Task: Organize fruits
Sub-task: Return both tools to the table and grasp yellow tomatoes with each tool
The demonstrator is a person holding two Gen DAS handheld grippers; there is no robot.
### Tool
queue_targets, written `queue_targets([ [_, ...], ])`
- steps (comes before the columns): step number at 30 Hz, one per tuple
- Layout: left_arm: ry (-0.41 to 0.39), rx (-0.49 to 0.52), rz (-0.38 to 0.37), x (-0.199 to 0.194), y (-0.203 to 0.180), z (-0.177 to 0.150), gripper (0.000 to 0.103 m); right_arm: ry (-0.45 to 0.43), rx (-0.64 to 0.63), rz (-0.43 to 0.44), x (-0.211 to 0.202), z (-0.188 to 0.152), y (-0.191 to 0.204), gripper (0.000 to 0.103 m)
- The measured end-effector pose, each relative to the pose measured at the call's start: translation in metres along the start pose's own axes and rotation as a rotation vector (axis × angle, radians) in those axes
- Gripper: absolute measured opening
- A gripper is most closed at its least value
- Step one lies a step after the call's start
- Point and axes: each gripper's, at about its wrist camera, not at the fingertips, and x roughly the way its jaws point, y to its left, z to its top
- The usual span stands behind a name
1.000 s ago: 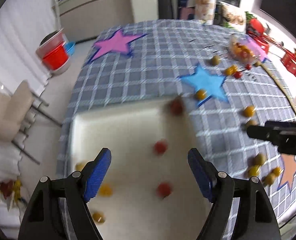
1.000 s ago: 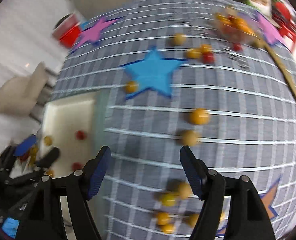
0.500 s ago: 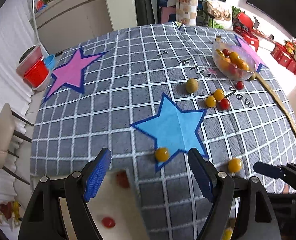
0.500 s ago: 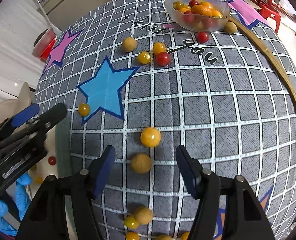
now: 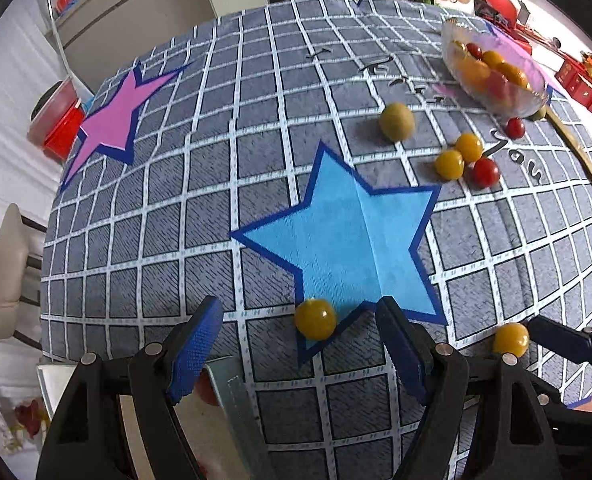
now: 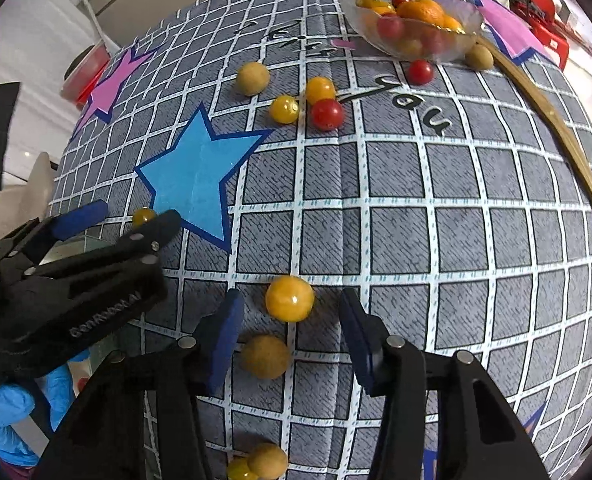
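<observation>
Left wrist view shows the left gripper point(image 5: 298, 346) spread wide and empty just above the checked cloth of the worktop point(image 5: 224, 176), with a yellow cherry tomato point(image 5: 315, 318) lying between its blue pads point(image 5: 196, 350) at the lower tip of the blue star point(image 5: 348, 236); under the gripper's left finger sits the edge of a white tray point(image 5: 232, 396) holding a red fruit, partly hidden; to the right a second yellow tomato point(image 5: 511, 339) rests just beside the right gripper's tip; farther off lie a greenish round fruit point(image 5: 396, 121), two yellow tomatoes and a red tomato point(image 5: 485, 173) bunched together, then a glass bowl point(image 5: 496, 76) of mixed fruit near the far edge, and a pink star point(image 5: 110, 120) to the left. Right wrist view shows the right gripper point(image 6: 292, 330) likewise parted and holding nothing, a yellow tomato point(image 6: 289, 298) framed between its fingers and a dull tan fruit point(image 6: 265, 356) just nearer; more small fruits point(image 6: 267, 460) lie at the bottom edge; the left gripper point(image 6: 116, 220) reaches in from the left over the tray, held by a blue-gloved hand point(image 6: 6, 412); beyond are the star, the clustered tomatoes, and the bowl point(image 6: 416, 24) with a thin wooden hoop point(image 6: 568, 140) curving along the right side.
</observation>
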Motion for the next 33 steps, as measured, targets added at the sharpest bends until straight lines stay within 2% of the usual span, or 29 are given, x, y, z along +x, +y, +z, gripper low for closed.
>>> queue_targets([
  [1, 0.007, 0.000, 0.002, 0.002, -0.001, -0.001, 0.069, -0.002, -0.011, -0.011, 0.001, 0.001, 0.003, 0.048],
  [3, 0.006, -0.013, -0.007, 0.002, 0.000, -0.001, 0.067, -0.004, -0.036, -0.039, 0.002, 0.000, 0.008, 0.040],
  [4, 0.003, -0.019, -0.013, 0.002, 0.000, -0.001, 0.064, -0.004, -0.044, -0.045, 0.003, 0.000, 0.009, 0.031],
  [5, 0.001, -0.023, -0.021, 0.001, 0.000, -0.001, 0.054, -0.004, -0.049, -0.049, 0.003, 0.000, 0.010, 0.026],
  [6, 0.000, -0.025, -0.028, 0.001, 0.000, -0.001, 0.044, -0.004, -0.056, -0.048, 0.003, -0.001, 0.011, 0.026],
  [7, 0.000, -0.026, -0.035, 0.000, -0.001, -0.001, 0.038, -0.005, -0.059, -0.047, 0.003, -0.001, 0.011, 0.026],
  [8, 0.000, -0.024, -0.042, 0.000, -0.002, -0.001, 0.024, -0.005, -0.059, -0.040, 0.003, 0.000, 0.011, 0.026],
  [9, 0.001, -0.022, -0.049, 0.000, -0.003, -0.001, 0.022, -0.004, -0.048, -0.022, 0.003, 0.000, 0.009, 0.026],
  [12, -0.007, -0.040, -0.084, -0.005, -0.002, -0.005, 0.022, -0.011, 0.000, 0.062, -0.003, -0.001, -0.003, 0.026],
  [16, -0.036, -0.063, -0.126, -0.024, -0.001, -0.012, 0.022, -0.018, 0.019, 0.111, -0.011, -0.004, -0.008, 0.026],
  [26, -0.088, -0.106, -0.152, -0.065, 0.017, -0.038, 0.022, 0.000, 0.014, 0.138, -0.035, -0.023, -0.014, 0.026],
  [33, -0.088, -0.172, -0.122, -0.090, 0.045, -0.083, 0.022, 0.007, -0.028, 0.151, -0.048, -0.034, 0.002, 0.026],
])
